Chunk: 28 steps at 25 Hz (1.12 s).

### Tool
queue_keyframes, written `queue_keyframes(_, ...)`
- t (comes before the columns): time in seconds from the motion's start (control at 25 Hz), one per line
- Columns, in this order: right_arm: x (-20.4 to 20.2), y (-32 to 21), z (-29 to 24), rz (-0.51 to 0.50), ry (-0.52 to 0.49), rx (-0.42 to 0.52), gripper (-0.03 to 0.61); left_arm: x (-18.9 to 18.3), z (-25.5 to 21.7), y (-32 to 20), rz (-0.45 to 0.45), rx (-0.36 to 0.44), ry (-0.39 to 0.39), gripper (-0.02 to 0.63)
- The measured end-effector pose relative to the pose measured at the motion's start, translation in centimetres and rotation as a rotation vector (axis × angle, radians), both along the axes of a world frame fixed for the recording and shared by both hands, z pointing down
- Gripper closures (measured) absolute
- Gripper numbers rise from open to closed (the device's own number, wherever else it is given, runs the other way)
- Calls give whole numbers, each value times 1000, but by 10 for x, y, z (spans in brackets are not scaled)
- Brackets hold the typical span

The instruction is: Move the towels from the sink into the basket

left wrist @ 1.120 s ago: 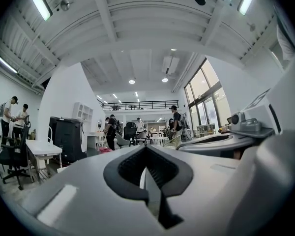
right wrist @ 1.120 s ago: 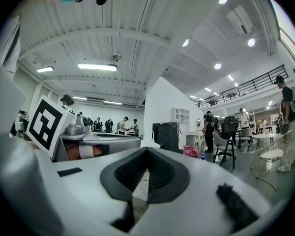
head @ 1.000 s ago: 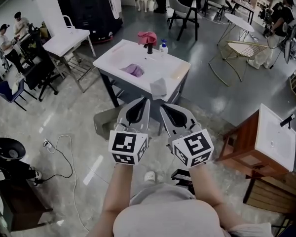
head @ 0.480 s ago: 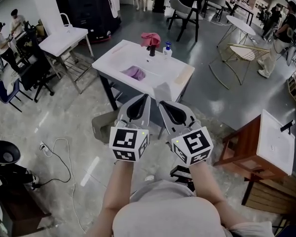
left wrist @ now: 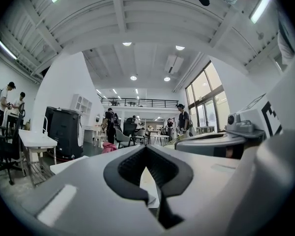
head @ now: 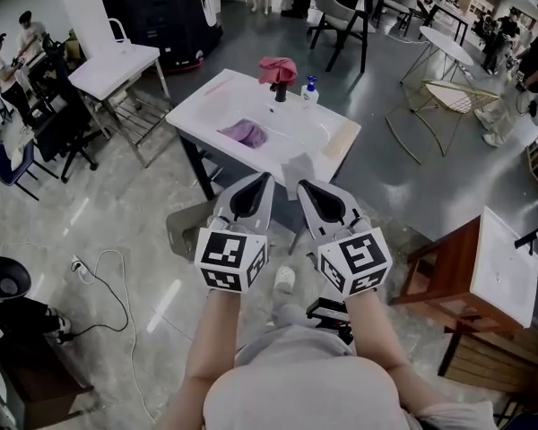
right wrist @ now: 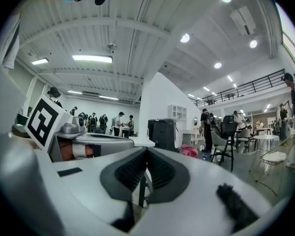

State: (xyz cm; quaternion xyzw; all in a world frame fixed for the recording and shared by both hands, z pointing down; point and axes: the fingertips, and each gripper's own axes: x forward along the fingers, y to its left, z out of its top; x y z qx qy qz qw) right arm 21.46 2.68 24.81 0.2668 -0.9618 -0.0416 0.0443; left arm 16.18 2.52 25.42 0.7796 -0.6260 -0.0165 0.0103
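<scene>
I read left gripper (head: 265,179) pressed together, empty | right gripper (head: 302,186) the same | crumpled purple towel (head: 245,132) lies in sink (head: 298,125) ahead of both | pink towel (head: 277,68) draped over faucet (head: 280,90), farther ahead

Grey floor (head: 117,227) is lying open before the white sink bench (head: 217,106). A black faucet (head: 280,90) bearing a pink towel (head: 276,68) and a blue-capped soap bottle (head: 310,90) are crowding its far edge; a white cloth (head: 298,167) is occupying the near corner.
</scene>
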Motion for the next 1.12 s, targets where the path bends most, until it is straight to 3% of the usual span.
queue_keyframes(0.6,-6,-100,26,59,3,-60,561,-9,35,-96,88,-74,10,604)
queue_keyframes(1.12,-5,-183,53,86,28,-128,561,5,80,-175,250,-224,-8,510)
